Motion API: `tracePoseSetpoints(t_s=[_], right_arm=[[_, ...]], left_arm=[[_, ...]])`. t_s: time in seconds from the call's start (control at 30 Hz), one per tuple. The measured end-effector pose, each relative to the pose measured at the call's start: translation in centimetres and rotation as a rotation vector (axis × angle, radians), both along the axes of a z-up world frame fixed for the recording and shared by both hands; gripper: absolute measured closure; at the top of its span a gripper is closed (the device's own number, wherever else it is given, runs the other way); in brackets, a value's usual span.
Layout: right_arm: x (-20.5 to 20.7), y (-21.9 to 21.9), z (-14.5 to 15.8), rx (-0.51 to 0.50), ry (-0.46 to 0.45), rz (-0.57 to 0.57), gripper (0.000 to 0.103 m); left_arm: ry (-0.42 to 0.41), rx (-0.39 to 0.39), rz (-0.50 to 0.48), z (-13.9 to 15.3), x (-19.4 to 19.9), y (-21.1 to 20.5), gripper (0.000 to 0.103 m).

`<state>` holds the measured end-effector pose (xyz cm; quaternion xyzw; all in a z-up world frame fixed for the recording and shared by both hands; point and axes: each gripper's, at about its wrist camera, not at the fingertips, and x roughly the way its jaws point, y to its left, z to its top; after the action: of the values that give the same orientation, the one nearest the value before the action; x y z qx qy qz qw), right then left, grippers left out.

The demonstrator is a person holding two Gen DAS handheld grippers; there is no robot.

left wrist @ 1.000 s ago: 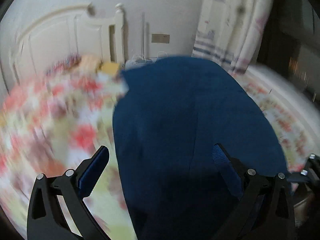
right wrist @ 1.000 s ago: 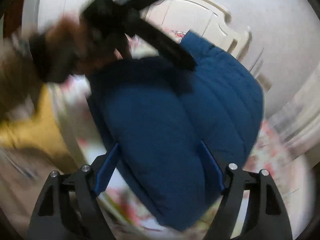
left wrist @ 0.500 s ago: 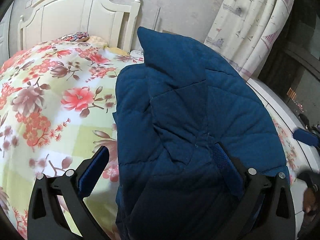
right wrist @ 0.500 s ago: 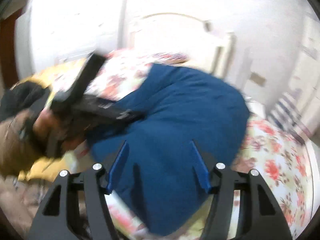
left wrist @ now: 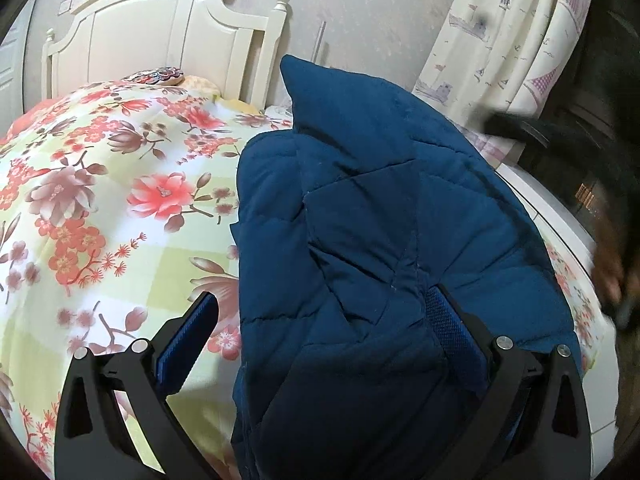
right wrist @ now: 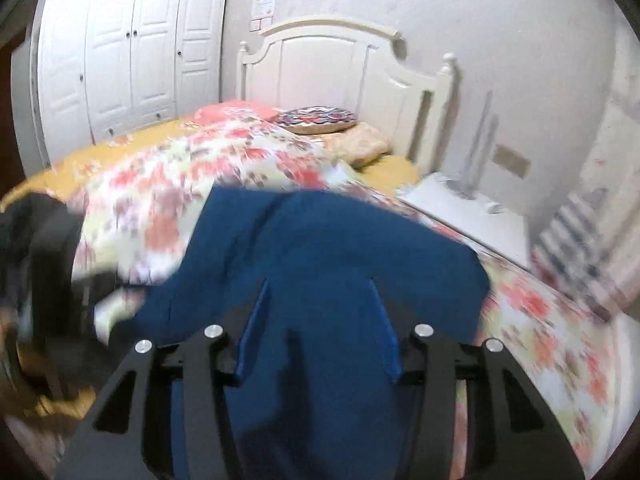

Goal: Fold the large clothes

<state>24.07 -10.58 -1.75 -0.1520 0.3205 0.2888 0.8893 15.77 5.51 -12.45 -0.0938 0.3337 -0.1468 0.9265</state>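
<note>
Left wrist: my left gripper [left wrist: 320, 328], fingers wide apart, over blue quilted jacket [left wrist: 380, 240] lying along the floral bedspread's [left wrist: 100, 200] right edge. Right wrist: my right gripper [right wrist: 318, 328], fingers wide apart, above the jacket [right wrist: 320, 248]; headboard [right wrist: 340, 64] beyond.

Home bedroom: bed [right wrist: 248, 160], wardrobe [right wrist: 120, 48]

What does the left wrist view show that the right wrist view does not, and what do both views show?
Only the left wrist view shows the pale printed curtain. Only the right wrist view shows the white panelled wardrobe and the white bedside table. Both show the dark blue quilted jacket lying on the flowered bedspread, and the white wooden headboard.
</note>
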Motion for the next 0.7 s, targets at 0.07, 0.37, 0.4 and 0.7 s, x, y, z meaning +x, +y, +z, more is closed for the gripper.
tracePoseSetpoints(t_s=[0.07,0.37,0.4,0.7], right_arm=[[3.3,3.1,-1.7,-0.088,0.06,0.023,0.054],[9.0,9.5,-8.4,-0.427,0.286,0.044,0.052],[9.0,9.3,-8.3,-0.405,0.279,0.037,0.052],[7.2,-1.7,-1.8,0.123,0.122,0.068,0.047]], left_arm=[[0.003,-0.006,0.0,0.0,0.0,0.0,0.004],[0.01,-0.016,0.046,-0.4,0.4,0.8,0.004],[0.014,-0.018,0.048,-0.4,0.4,0.9,0.004],[-0.018,0.244,-0.032,8.0,-0.4,-2.7,0.004]])
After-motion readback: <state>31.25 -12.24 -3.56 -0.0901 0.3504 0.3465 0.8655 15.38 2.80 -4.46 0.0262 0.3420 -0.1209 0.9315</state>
